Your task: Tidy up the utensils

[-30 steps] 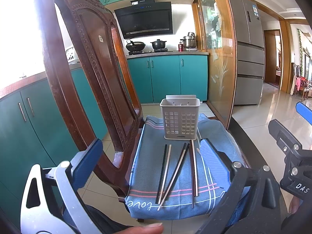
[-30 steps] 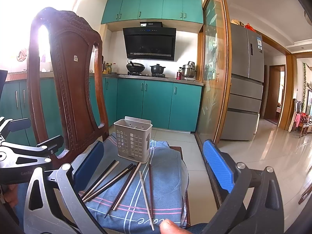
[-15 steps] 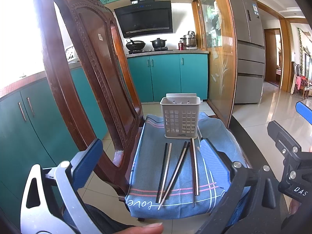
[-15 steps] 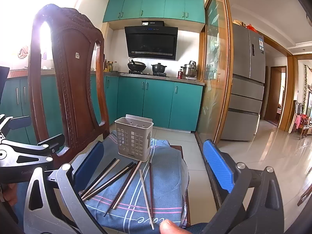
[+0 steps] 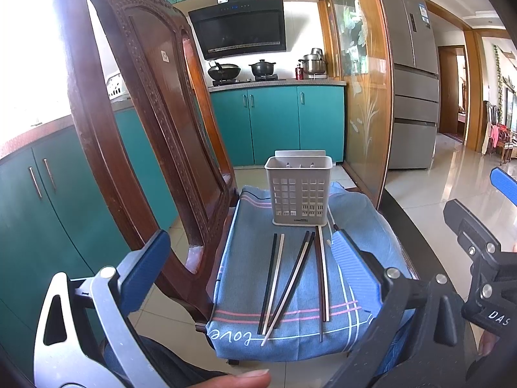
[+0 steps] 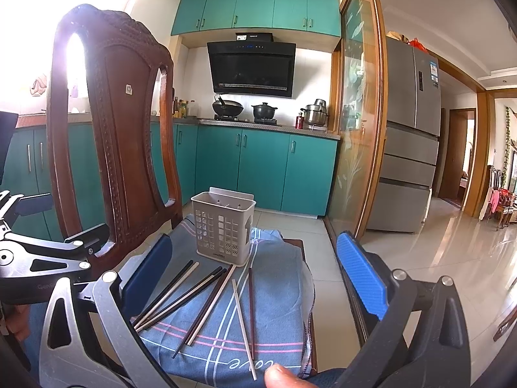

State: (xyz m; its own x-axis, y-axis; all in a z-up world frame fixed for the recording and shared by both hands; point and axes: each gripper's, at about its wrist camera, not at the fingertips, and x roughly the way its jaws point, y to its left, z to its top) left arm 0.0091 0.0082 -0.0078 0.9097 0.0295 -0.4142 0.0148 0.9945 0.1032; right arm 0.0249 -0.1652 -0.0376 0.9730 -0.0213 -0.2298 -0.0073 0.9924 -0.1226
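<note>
A grey slotted utensil holder stands upright at the far end of a blue cloth on a chair seat; it also shows in the right wrist view. Several dark and pale chopsticks lie loose on the cloth in front of it, also seen in the right wrist view. My left gripper is open and empty, held above the near end of the chopsticks. My right gripper is open and empty, also above them. Each gripper shows at the edge of the other's view.
The carved wooden chair back rises close on the left. Teal cabinets and a stove with pots stand behind. A glass partition and a fridge are on the right. Tiled floor surrounds the chair.
Both grippers have risen slightly and drifted a little; the holder and chopsticks sit a bit lower in the views. Nothing on the cloth has moved.
</note>
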